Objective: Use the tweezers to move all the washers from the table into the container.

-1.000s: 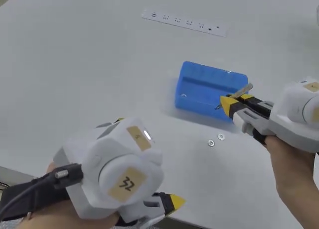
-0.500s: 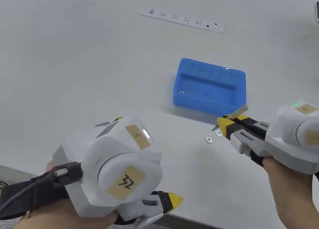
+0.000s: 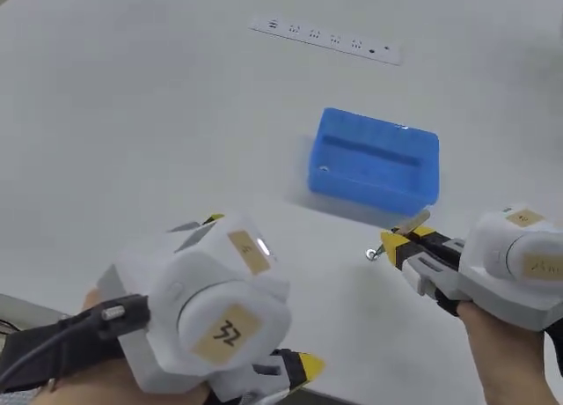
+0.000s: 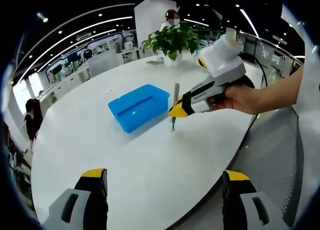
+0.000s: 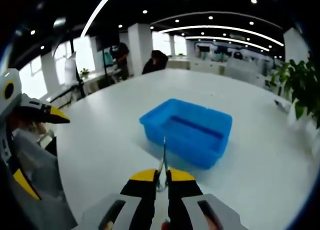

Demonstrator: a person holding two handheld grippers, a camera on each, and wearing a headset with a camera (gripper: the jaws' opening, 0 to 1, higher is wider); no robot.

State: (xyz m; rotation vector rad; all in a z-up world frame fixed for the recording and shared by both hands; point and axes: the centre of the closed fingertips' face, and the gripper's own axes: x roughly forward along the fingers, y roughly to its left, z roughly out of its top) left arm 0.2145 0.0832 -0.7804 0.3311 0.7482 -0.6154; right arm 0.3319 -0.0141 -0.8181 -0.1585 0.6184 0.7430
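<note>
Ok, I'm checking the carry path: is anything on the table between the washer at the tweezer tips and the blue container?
Nothing visible does. The washer lies on bare table just in front of the blue container, at the tips of the tweezers in the right gripper. Only the container's near wall needs clearing.

White table (image 3: 132,114) — blue container (image 3: 374,163), power strip (image 3: 325,39) beyond it, washer (image 3: 371,254) near it.
</note>
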